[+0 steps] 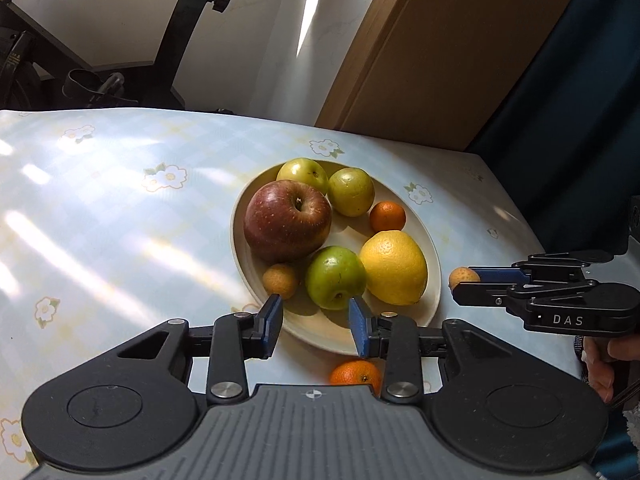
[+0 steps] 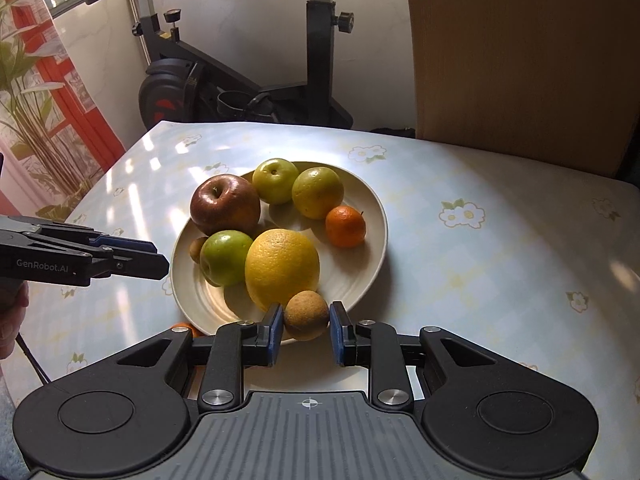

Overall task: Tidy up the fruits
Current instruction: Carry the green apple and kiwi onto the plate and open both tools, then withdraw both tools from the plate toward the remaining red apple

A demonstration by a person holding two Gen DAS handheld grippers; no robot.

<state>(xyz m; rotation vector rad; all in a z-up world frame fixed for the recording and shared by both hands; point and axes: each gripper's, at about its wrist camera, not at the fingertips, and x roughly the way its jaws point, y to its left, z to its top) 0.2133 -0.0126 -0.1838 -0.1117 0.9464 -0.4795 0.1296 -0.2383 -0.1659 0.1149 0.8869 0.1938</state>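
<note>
Right fingers (image 2: 306, 326): clamp a brown fruit (image 2: 306, 314) over the plate (image 2: 360, 276) rim, probably for dropping.
Left fingers (image 1: 316, 322): apart, empty, near the green apple (image 1: 335, 278).

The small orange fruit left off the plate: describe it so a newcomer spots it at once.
Start at the cream plate of fruit on the flowered tablecloth. Drop to the plate's near rim, just behind the left gripper. There a mandarin lies on the cloth: unlike the other mandarin, it sits outside the plate.
</note>
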